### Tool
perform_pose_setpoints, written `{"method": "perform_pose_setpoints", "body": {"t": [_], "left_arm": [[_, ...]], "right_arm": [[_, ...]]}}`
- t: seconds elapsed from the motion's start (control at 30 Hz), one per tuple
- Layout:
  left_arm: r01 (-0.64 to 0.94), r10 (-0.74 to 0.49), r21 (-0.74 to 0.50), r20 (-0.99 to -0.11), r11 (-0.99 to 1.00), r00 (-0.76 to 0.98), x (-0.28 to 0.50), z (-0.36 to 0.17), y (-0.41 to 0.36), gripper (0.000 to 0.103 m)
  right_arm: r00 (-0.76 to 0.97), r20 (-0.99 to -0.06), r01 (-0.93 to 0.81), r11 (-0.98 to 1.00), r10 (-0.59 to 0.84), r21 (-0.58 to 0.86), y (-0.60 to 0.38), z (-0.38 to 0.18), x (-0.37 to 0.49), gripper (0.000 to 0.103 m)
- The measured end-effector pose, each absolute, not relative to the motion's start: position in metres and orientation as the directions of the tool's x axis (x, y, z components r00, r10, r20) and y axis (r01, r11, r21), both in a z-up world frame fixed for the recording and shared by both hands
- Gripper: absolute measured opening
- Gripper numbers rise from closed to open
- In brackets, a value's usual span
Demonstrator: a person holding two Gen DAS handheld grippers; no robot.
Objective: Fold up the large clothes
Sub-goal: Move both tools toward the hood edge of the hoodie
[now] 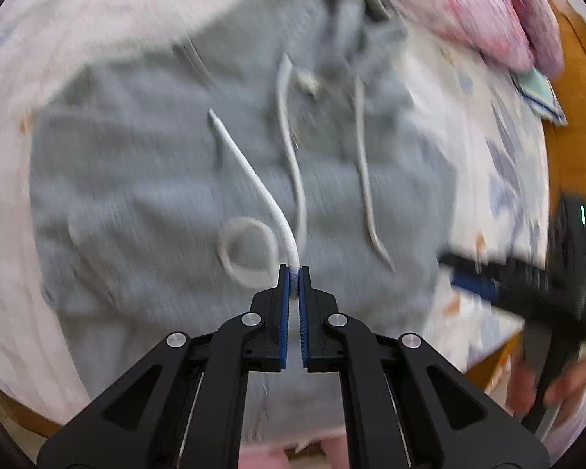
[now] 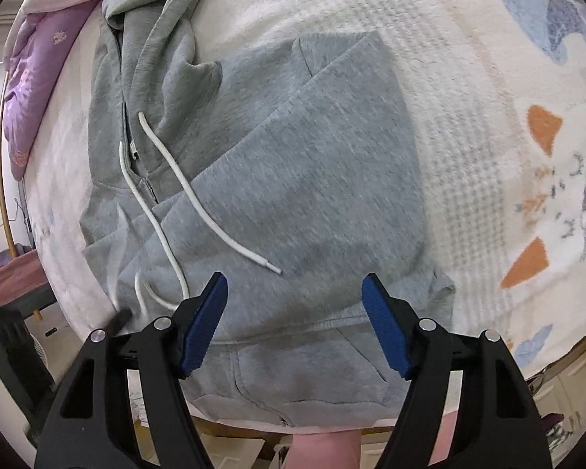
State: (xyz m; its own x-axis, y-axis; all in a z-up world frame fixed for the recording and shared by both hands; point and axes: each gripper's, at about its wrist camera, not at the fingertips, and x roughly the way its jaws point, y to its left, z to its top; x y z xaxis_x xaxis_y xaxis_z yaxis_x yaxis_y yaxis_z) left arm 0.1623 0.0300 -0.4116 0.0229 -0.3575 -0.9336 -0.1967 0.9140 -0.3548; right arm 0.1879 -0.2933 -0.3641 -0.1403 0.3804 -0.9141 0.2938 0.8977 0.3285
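Observation:
A grey hoodie point(image 1: 156, 179) lies spread on the bed, hood toward the far end, sleeve folded across its front point(image 2: 324, 164). White drawstrings point(image 2: 199, 199) trail over its chest. My left gripper point(image 1: 294, 273) is shut on a white drawstring point(image 1: 254, 179) and holds it above the hoodie's front. My right gripper point(image 2: 295, 285) is open and empty, hovering over the hoodie's lower front near the pocket point(image 2: 312, 371). The right gripper also shows in the left wrist view point(image 1: 488, 273), blurred, at the right.
The hoodie lies on a white patterned blanket point(image 2: 488, 136). A pink and purple quilt point(image 1: 488, 11) is bunched at the head of the bed. The bed's wooden edge point(image 1: 578, 136) and floor lie beyond. A dark stand point(image 2: 11, 351) is at the left.

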Motion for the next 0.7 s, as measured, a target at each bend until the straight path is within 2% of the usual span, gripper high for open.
{"method": "perform_pose_setpoints", "body": {"t": [0.03,0.07,0.1,0.13,0.17,0.43,0.7], "left_arm": [[-0.198,-0.366,-0.359,-0.93,0.912,-0.003,0.152,-0.413,0.026,0.006],[-0.206,-0.367,-0.354,-0.93,0.912,-0.03,0.144,-0.415,0.023,0.014],[-0.209,-0.363,-0.343,-0.929,0.916,-0.068,0.136,-0.419,0.017,0.04],[-0.205,-0.355,-0.334,-0.932,0.92,-0.075,0.129,-0.419,0.016,0.054],[-0.203,-0.335,-0.317,-0.941,0.926,-0.056,0.124,-0.418,0.014,0.061],[-0.274,-0.323,-0.314,-0.946,0.909,0.013,0.129,-0.408,0.03,0.061],[-0.267,-0.277,-0.274,-0.961,0.924,0.027,0.149,-0.393,0.042,0.061]], "right_arm": [[-0.149,-0.911,0.293,0.897,0.384,0.331,-0.294,-0.364,0.185,0.068],[-0.159,-0.911,0.295,0.899,0.381,0.325,-0.295,-0.365,0.182,0.068],[-0.165,-0.911,0.297,0.9,0.379,0.32,-0.294,-0.366,0.179,0.068],[-0.174,-0.909,0.3,0.899,0.379,0.318,-0.295,-0.367,0.177,0.07],[-0.178,-0.907,0.304,0.898,0.38,0.317,-0.295,-0.368,0.174,0.074],[-0.172,-0.917,0.292,0.908,0.359,0.3,-0.295,-0.359,0.168,0.079],[-0.143,-0.923,0.274,0.91,0.357,0.31,-0.286,-0.346,0.184,0.081]]}}
